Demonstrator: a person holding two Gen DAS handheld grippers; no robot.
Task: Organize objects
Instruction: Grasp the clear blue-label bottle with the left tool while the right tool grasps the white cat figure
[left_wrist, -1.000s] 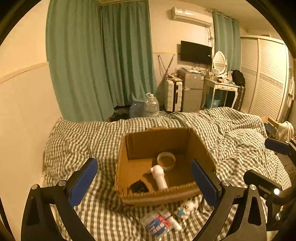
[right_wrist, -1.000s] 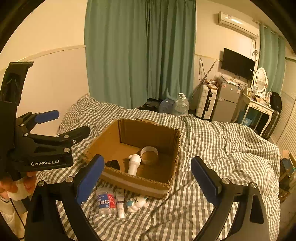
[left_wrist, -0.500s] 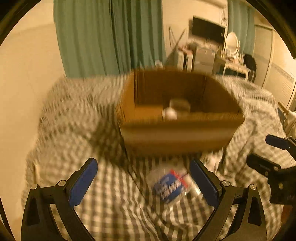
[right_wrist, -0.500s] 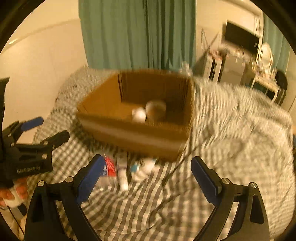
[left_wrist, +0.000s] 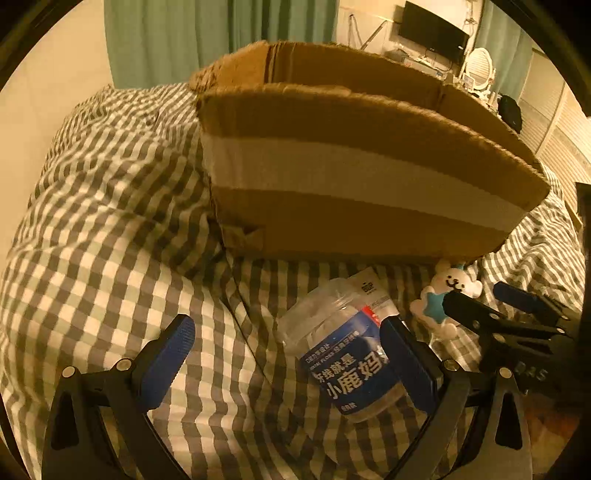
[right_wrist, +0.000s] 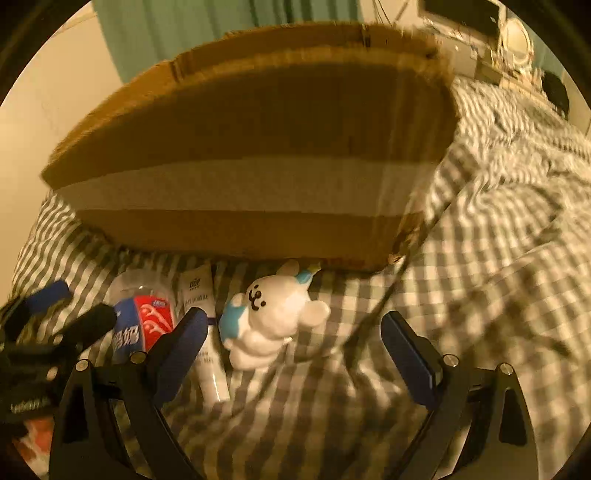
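A cardboard box (left_wrist: 354, 177) with a pale tape band stands on the checked bedspread (left_wrist: 110, 229); its inside is hidden. In front of it lie a clear floss tub with a blue label (left_wrist: 347, 354), a white tube (right_wrist: 207, 332) and a white bunny toy with blue parts (right_wrist: 273, 314). My left gripper (left_wrist: 291, 362) is open, low over the bed, with the tub between its fingers near the right one. My right gripper (right_wrist: 295, 350) is open, with the bunny between its fingers. Each gripper shows at the edge of the other's view: the right one (left_wrist: 517, 325), the left one (right_wrist: 48, 325).
The box (right_wrist: 251, 155) blocks the way ahead of both grippers. Green curtains (left_wrist: 207, 33), a wall television (left_wrist: 432, 29) and a dresser with a mirror (left_wrist: 476, 70) stand beyond the bed. The bedspread (right_wrist: 498, 221) rises in folds to the right.
Both grippers have dropped and moved forward toward the objects in front of the box. The box interior is now out of sight. Both stay open.
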